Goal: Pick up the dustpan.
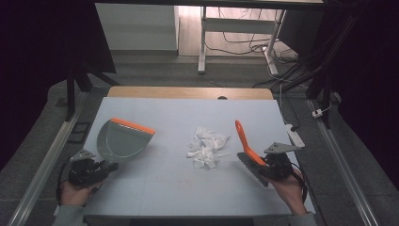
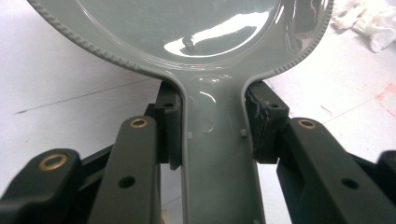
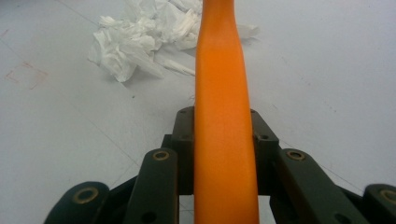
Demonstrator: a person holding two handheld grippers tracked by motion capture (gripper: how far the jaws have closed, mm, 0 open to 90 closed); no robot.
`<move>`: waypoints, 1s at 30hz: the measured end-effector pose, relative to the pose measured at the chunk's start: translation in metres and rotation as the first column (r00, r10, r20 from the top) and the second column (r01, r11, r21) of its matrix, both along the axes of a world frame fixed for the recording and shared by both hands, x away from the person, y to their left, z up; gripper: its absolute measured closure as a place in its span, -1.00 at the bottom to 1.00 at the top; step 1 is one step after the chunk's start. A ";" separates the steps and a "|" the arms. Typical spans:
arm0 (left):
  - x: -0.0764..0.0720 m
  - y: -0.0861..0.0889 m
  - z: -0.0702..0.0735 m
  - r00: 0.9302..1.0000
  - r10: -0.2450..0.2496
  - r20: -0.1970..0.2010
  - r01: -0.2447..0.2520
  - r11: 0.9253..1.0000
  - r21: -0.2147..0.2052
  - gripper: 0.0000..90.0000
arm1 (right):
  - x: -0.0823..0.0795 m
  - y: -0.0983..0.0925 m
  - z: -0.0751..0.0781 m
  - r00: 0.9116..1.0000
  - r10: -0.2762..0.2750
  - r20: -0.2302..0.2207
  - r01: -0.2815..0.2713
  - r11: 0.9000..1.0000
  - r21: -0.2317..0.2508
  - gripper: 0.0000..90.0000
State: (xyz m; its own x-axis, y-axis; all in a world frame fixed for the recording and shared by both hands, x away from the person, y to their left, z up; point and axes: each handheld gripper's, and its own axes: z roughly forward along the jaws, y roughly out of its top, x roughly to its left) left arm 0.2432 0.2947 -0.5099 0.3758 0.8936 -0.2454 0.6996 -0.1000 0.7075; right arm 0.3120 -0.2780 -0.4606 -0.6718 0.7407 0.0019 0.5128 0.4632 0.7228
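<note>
A grey dustpan (image 1: 120, 139) with an orange front lip lies on the left of the pale blue table (image 1: 179, 188). My left gripper (image 1: 106, 167) is shut on its grey handle (image 2: 217, 154), the jaws clamping both sides. On the right, my right gripper (image 1: 266, 165) is shut on a hand brush with an orange handle (image 1: 244, 141) that points up and away; its dark bristles (image 1: 251, 168) rest near the table. In the right gripper view the orange handle (image 3: 225, 116) runs between the jaws. A heap of crumpled white paper scraps (image 1: 205, 146) lies between dustpan and brush.
A wooden strip (image 1: 188, 92) borders the table's far edge. A white power strip (image 1: 295, 134) lies off the right edge. Desk legs and cables (image 1: 235, 42) stand on the floor beyond. Metal rails (image 1: 47, 160) run along both sides.
</note>
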 end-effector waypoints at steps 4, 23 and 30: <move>-0.001 -0.003 0.003 1.000 -0.023 0.018 0.023 1.000 -0.001 0.37 | 0.000 0.001 0.000 1.000 0.002 0.002 -0.002 1.000 -0.001 0.58; -0.002 -0.027 0.008 0.989 -0.145 0.035 0.144 0.989 0.039 0.37 | 0.000 0.000 0.001 1.000 -0.004 0.007 0.004 1.000 -0.001 0.58; -0.002 -0.038 0.009 0.976 -0.215 0.031 0.213 0.975 0.055 0.37 | 0.000 0.000 0.001 1.000 -0.004 0.011 0.004 1.000 -0.001 0.58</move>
State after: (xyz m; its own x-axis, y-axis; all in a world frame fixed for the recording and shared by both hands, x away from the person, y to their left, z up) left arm 0.2410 0.2565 -0.5004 0.5675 0.8025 -0.1841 0.6319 -0.2812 0.7222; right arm 0.3117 -0.2779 -0.4600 -0.6688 0.7434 -0.0062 0.5067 0.4619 0.7279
